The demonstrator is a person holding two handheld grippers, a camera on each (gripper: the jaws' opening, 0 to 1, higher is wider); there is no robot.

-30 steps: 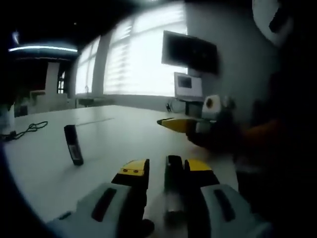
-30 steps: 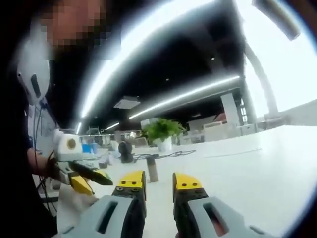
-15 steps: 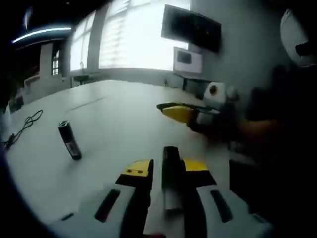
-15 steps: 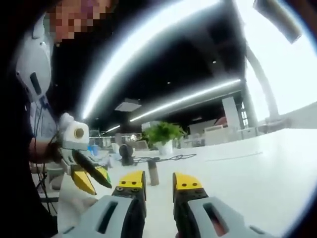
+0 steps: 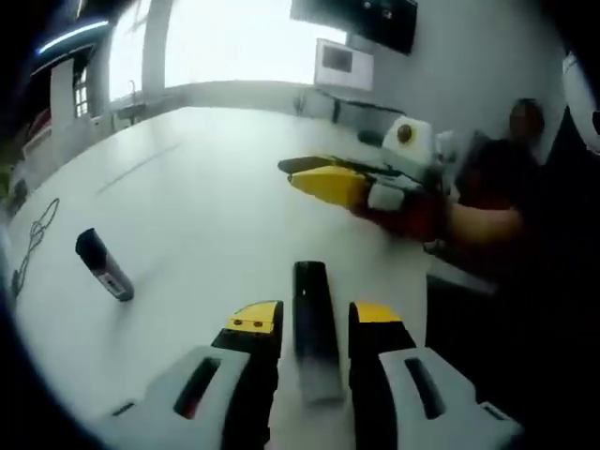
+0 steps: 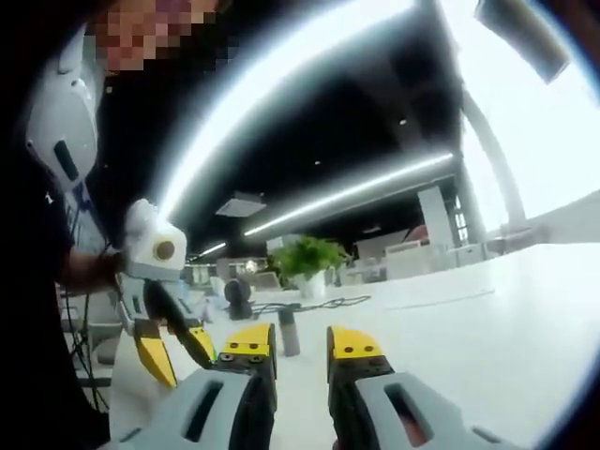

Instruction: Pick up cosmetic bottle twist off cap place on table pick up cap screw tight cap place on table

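Note:
A dark cosmetic bottle (image 5: 315,349) with a pale lower end stands between my left gripper's (image 5: 314,317) yellow-tipped jaws, which are shut on it above the white table (image 5: 216,187). Its neck end points away from the camera. A small dark cap (image 5: 103,266) rests on the table to the far left; in the right gripper view the cap (image 6: 288,331) stands upright just beyond my right gripper (image 6: 302,342). Those jaws are open with nothing between them. The right gripper (image 5: 289,171) enters the left gripper view from the right, over the table. The left gripper (image 6: 183,366) hangs at the left, jaws pointing down.
A person's hand (image 5: 469,220) holds the right gripper near the table's right edge. A dark cable (image 5: 33,248) lies at the table's far left. A potted plant (image 6: 305,258) and a cable (image 6: 314,302) sit behind the cap. A dark monitor (image 5: 361,14) hangs on the wall.
The left gripper view has risen and tilted down onto the table, the bottle staying between its jaws. In the right gripper view the left gripper has swung its jaws downward.

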